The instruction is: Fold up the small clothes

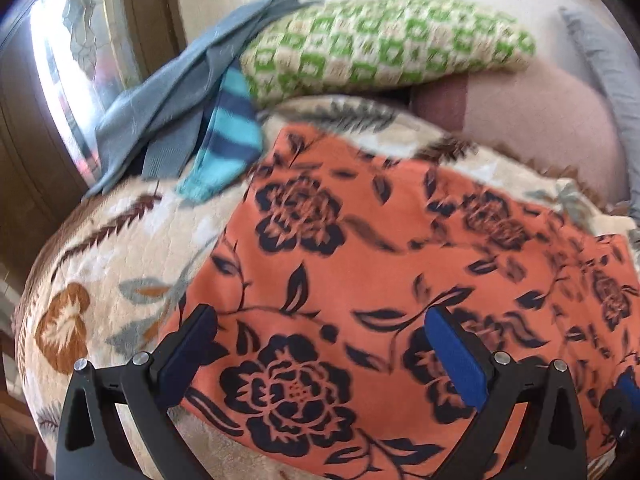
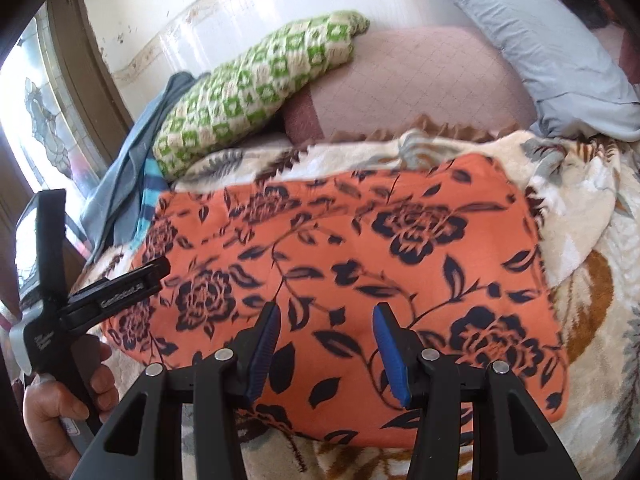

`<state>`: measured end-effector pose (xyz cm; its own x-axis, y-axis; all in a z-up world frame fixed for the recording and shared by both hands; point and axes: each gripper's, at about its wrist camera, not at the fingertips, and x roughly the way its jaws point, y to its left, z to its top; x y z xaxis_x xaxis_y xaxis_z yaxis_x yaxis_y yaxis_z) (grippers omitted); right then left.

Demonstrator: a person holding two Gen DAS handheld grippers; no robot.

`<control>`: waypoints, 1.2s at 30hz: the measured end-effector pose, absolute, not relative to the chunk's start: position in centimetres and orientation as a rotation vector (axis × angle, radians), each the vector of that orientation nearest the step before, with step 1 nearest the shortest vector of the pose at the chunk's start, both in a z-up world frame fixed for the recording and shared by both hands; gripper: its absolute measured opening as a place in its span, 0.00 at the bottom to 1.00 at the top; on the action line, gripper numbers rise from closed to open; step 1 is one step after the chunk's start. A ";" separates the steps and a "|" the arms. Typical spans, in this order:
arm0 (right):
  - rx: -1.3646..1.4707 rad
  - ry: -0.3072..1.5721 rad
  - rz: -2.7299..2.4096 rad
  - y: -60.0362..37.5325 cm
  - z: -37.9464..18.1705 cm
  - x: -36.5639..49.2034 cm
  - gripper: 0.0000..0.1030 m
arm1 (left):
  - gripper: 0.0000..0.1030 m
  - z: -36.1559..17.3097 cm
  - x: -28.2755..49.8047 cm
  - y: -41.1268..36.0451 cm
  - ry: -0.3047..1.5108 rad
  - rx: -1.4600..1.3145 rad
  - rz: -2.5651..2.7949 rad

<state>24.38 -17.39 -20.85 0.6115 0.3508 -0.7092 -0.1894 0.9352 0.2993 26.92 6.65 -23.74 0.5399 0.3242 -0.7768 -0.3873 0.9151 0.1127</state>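
An orange garment with dark navy flowers (image 1: 360, 280) lies spread flat on a cream floral blanket (image 1: 112, 248). My left gripper (image 1: 320, 314) hovers over the garment's near left part, jaws wide apart with only the cloth below them. In the right wrist view the same garment (image 2: 360, 248) fills the middle. My right gripper (image 2: 328, 310) stands open above its near edge, nothing between the blue pads (image 2: 386, 344). A hand (image 2: 60, 412) holds the left tool's black body (image 2: 100, 300) at the garment's left end.
A green-and-white knitted piece (image 1: 384, 44) lies at the far side. Beside it are grey-blue clothes (image 1: 160, 104) and a teal striped piece (image 1: 228, 140). A pink pillow (image 2: 420, 84) and a grey pillow (image 2: 540, 40) sit at the back right; a window (image 2: 36, 120) is on the left.
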 end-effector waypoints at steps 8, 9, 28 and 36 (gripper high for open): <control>0.180 0.941 0.321 -16.2 -22.7 24.5 0.50 | 1.00 -23.9 25.7 9.7 0.955 -0.167 0.442; 0.207 0.932 0.329 -16.5 -22.5 24.4 0.50 | 1.00 -23.5 25.1 10.4 0.941 -0.183 0.449; 0.499 0.843 0.377 -20.2 -18.4 19.5 0.50 | 1.00 -21.0 13.5 16.1 0.923 -0.428 0.442; 0.622 0.886 0.425 -20.1 -19.2 17.9 0.50 | 0.60 -24.1 18.2 15.8 1.008 -0.631 0.320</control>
